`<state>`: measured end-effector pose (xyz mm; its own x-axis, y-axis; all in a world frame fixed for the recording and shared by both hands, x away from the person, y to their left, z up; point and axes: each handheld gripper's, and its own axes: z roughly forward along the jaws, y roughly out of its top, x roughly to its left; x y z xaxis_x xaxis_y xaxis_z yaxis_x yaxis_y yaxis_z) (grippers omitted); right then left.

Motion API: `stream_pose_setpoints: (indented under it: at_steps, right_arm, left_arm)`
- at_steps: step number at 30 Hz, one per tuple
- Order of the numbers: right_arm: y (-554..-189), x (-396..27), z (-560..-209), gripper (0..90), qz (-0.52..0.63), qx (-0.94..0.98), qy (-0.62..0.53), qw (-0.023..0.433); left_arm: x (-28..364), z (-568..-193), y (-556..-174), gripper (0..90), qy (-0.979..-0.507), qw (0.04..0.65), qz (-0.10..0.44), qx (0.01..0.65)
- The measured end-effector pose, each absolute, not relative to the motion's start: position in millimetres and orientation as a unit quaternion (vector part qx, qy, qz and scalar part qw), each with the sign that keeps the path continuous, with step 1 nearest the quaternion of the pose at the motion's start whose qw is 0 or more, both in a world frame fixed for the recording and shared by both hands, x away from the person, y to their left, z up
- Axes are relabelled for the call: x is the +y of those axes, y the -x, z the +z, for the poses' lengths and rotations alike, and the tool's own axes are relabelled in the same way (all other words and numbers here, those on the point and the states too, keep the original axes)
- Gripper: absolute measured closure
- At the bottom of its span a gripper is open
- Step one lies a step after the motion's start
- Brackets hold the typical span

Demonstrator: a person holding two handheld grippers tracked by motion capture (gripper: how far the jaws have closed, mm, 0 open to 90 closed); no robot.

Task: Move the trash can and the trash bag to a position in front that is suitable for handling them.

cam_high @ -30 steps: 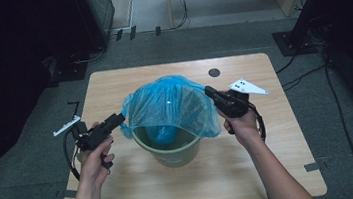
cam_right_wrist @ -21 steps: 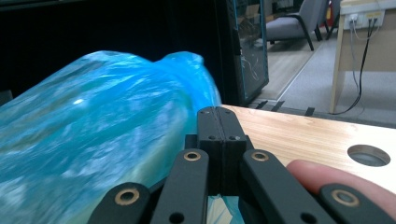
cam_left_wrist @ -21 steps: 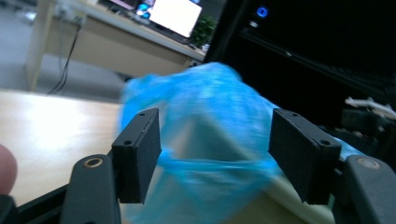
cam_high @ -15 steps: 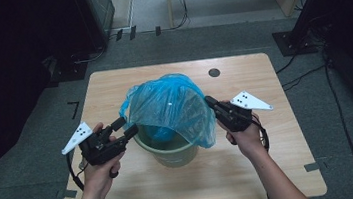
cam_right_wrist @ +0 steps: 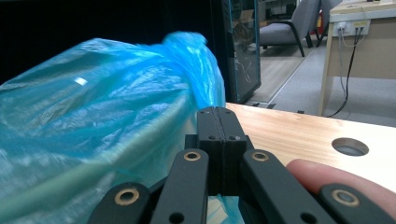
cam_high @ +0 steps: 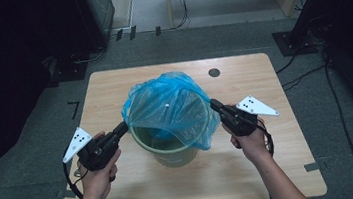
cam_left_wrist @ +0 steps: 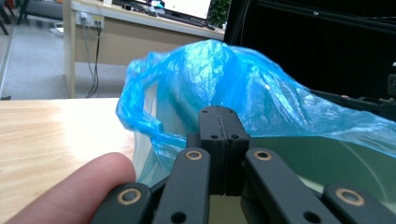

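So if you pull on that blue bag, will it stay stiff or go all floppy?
Probably floppy: the blue bag is thin, crinkled and see-through, sagging over the green bin. It likely weighs almost nothing, and might stretch or tear if tugged hard.

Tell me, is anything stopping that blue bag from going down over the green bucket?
Nothing visible does. The blue bag already drapes over the green bucket, with the left gripper and right gripper at its two sides, jaws closed.
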<state>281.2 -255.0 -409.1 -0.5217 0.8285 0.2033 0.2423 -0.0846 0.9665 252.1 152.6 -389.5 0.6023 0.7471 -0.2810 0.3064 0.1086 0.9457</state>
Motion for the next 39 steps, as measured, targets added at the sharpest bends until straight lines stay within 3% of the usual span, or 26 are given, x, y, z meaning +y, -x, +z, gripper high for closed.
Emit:
stream_pose_setpoints:
  at_steps: [10,19,25,28,31,39]
  right_arm:
    - [-273,-264,-413,90.0,0.592,0.632,-0.434,0.248]
    - [-261,-272,-410,90.0,0.606,0.624,-0.427,0.248]
    - [-257,-275,-419,90.0,0.600,0.628,-0.430,0.245]
    - [-256,-276,-423,90.0,0.594,0.633,-0.431,0.246]
    - [-257,-276,-422,90.0,0.596,0.631,-0.432,0.245]
    - [-260,-266,-416,90.0,0.604,0.628,-0.427,0.243]
  left_arm:
    - [168,-419,-236,90.0,-0.673,0.609,0.141,0.394]
    - [169,-423,-204,90.0,-0.701,0.636,0.133,0.294]
    - [167,-446,-215,90.0,-0.720,0.600,0.119,0.326]
    - [164,-452,-222,90.0,-0.738,0.558,0.143,0.351]
    - [165,-455,-230,90.0,-0.729,0.556,0.137,0.375]
    - [150,-468,-234,90.0,-0.769,0.502,0.152,0.365]
